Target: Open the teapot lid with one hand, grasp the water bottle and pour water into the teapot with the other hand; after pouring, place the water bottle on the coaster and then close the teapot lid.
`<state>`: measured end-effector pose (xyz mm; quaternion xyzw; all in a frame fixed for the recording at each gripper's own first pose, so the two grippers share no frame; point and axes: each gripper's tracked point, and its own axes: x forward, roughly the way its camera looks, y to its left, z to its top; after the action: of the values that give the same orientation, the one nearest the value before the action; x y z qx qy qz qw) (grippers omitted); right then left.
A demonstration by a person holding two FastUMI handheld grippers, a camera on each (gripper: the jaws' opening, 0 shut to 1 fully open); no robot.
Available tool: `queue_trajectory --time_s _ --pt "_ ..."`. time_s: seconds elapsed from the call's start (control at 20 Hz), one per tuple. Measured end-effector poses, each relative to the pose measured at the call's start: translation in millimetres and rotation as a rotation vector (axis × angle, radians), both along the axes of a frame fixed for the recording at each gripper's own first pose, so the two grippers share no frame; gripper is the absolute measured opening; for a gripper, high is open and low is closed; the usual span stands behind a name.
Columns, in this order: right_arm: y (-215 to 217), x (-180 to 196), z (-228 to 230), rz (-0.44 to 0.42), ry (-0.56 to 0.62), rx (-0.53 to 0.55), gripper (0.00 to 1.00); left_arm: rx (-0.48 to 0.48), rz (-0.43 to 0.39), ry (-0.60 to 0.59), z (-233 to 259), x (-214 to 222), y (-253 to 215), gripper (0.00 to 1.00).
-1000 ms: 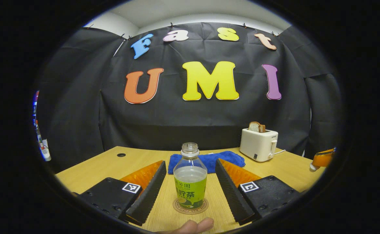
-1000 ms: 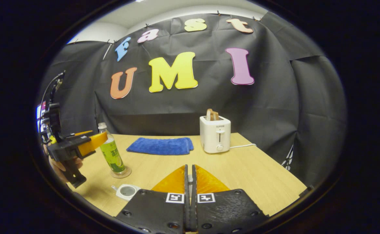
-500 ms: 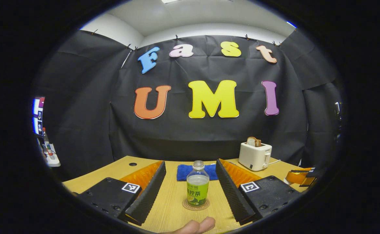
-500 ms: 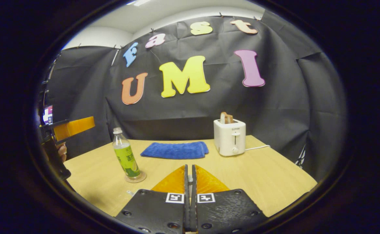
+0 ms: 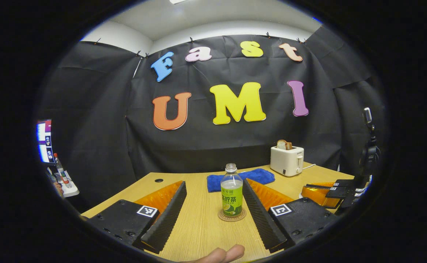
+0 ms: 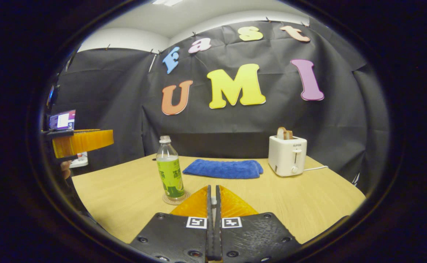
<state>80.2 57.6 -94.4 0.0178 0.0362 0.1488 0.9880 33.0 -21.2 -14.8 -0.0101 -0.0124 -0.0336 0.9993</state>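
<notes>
Bottle point(image 5: 231, 195) standing upright on coaster point(image 5: 231, 215), lower centre of the left gripper view, between the two fingers of the left gripper point(image 5: 213, 213) but apart from both; jaws spread wide, gripping nothing. Same bottle lower left of centre in the right gripper view, coaster under it, blue cloth point(image 6: 223, 169) just behind and toaster point(image 6: 287, 155) further right on the table point(image 6: 319, 197). Right gripper point(image 6: 213, 191) at bottom centre there, jaws pressed together with only a thin slit between; whether anything small sits pinched in that slit, cannot tell. Also seen at the right edge of the left gripper view, low over the table. Left gripper seen again at the upper left edge of the right gripper view, raised clear of the table. Fingertip point(image 5: 231, 252) of the holding hand at the bottom edge of the left gripper view. Teapot and lid not located, so the lid step judged unconfirmed. Risks from here: bottle has no cap and holds liquid, so any brush from a finger swinging sideways likely to tip it and spill toward the cloth; narrow base on a small coaster makes toppling easy. Bringing the right gripper across low could clip the bottle. Seating a lid crooked another likely fault if approached from an angle.
</notes>
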Motion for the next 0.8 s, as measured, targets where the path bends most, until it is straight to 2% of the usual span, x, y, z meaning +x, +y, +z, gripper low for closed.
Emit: queue_trajectory --time_s 0.3,0.45,0.8 --pt "26.1 3.3 -24.6 0.059 0.057 0.029 0.0 -0.039 0.002 -0.021 9.7 -8.3 10.9 0.96" --pt "32.4 3.3 -31.1 0.063 0.062 0.009 0.0 -0.064 -0.021 -0.018 11.6 -12.5 6.1 0.96" --pt "30.5 8.4 -40.9 0.044 0.082 0.007 0.01 -0.049 -0.044 -0.009 6.5 -11.0 -1.2 0.96"
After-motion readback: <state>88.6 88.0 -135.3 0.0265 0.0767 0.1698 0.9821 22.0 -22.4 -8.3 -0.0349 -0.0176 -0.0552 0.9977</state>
